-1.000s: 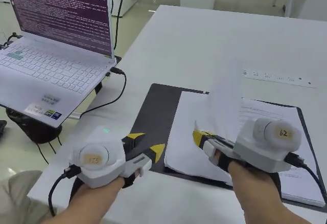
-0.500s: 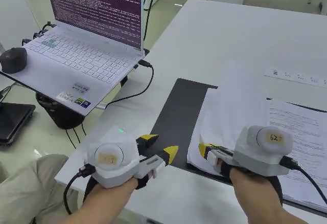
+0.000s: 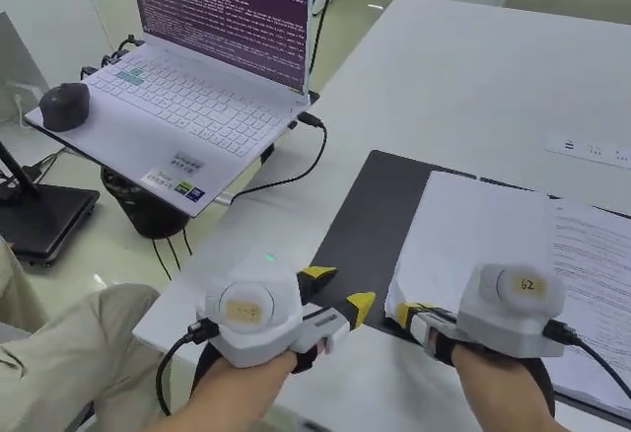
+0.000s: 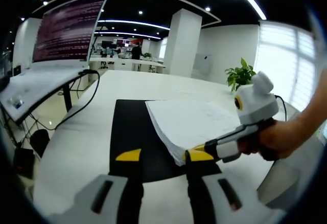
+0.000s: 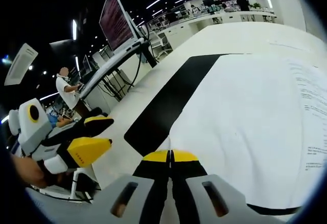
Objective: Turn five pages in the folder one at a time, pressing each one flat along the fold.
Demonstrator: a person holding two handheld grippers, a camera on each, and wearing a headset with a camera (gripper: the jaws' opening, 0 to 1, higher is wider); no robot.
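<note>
Nearest us, the left hand-held gripper (image 3: 338,290) hangs over the near edge of the white surface (image 3: 473,67), jaws well apart and empty; just beside it, the right hand-held gripper (image 3: 407,313) has its jaws closed on the near corner of a turned page (image 3: 473,235); that page lies blank side up across the left half of the open black folder (image 3: 365,225), with printed sheets (image 3: 592,254) to its right; beyond, to the left, a laptop (image 3: 197,107) stands open. We judge this page turned across but not yet pressed along the fold; how many of the five are done we cannot tell.
</note>
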